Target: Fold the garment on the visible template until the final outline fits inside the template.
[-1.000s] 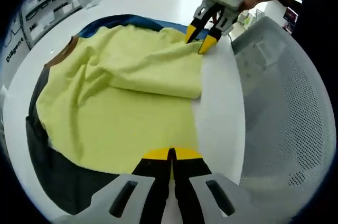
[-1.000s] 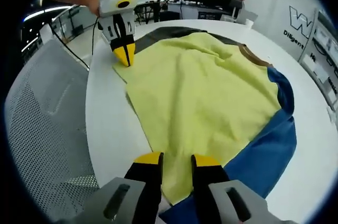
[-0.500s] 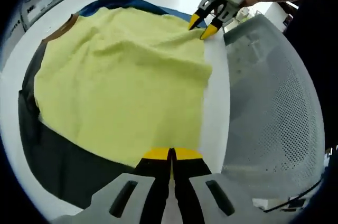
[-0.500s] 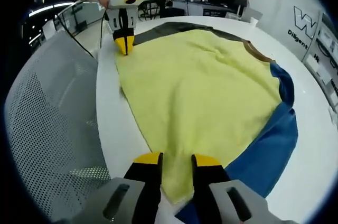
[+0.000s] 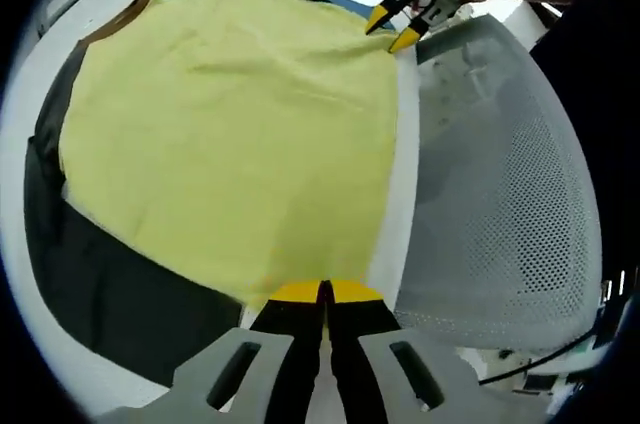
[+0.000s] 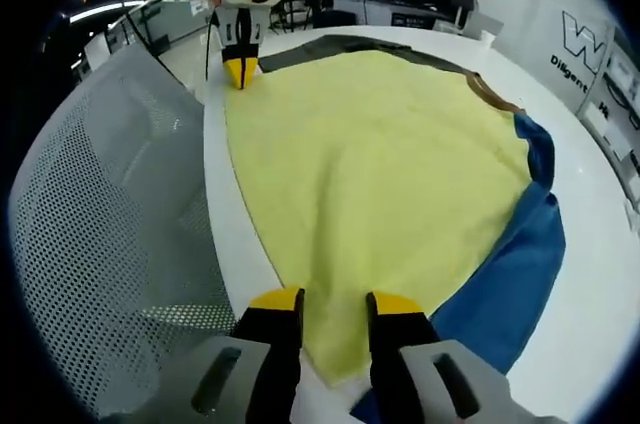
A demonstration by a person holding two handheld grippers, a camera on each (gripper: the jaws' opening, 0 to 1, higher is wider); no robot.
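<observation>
I have the yellow garment [image 5: 230,134] spread flat on the white table [image 6: 590,244], its hem edge running between my two grippers, brown collar [image 5: 115,24] at the far side. My left gripper [image 5: 325,291] is pinched closed on one hem corner; my right gripper [image 6: 335,299] stands parted, hem between its tips.

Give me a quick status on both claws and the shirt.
Left claw shut on yellow garment hem. Right claw open, jaws astride the far hem corner. Garment spread flat over the dark template on the white table. Mesh chair alongside, not blocking.
</observation>
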